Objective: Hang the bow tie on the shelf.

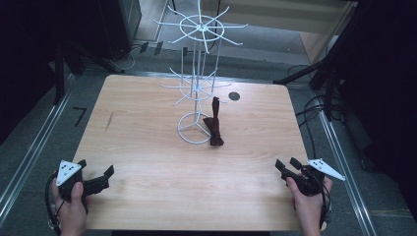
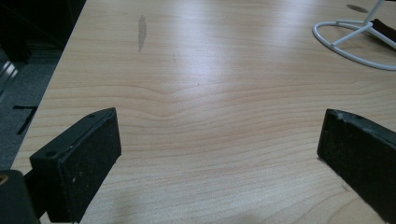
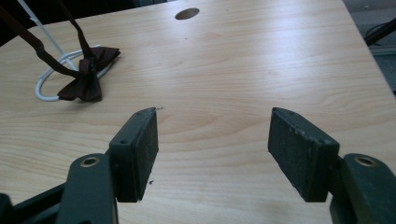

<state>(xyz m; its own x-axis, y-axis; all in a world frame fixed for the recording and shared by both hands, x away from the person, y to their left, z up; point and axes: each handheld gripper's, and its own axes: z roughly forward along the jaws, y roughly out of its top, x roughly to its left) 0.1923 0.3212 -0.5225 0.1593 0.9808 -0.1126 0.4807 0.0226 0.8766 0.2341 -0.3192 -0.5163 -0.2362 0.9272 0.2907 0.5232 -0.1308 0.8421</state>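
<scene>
Two grippers, left gripper [image 1: 102,178] and right gripper [image 1: 287,164], rest at the table's [image 1: 147,162] near corners, jaws apart and empty; dark bow tie [image 1: 214,130] hangs against the white wire rack's [image 1: 196,78] base ring, mid-table.

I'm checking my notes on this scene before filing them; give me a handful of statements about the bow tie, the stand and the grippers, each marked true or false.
1. The dark red bow tie lies beside the base ring of the white wire stand. True.
2. The right gripper is clamped on the bow tie. False: its jaws stand open, nothing between them.
3. The left gripper is open over bare table. True.
4. The bow tie's strap hangs from the stand's topmost ring. False: it rises only toward the lower arms.
</scene>
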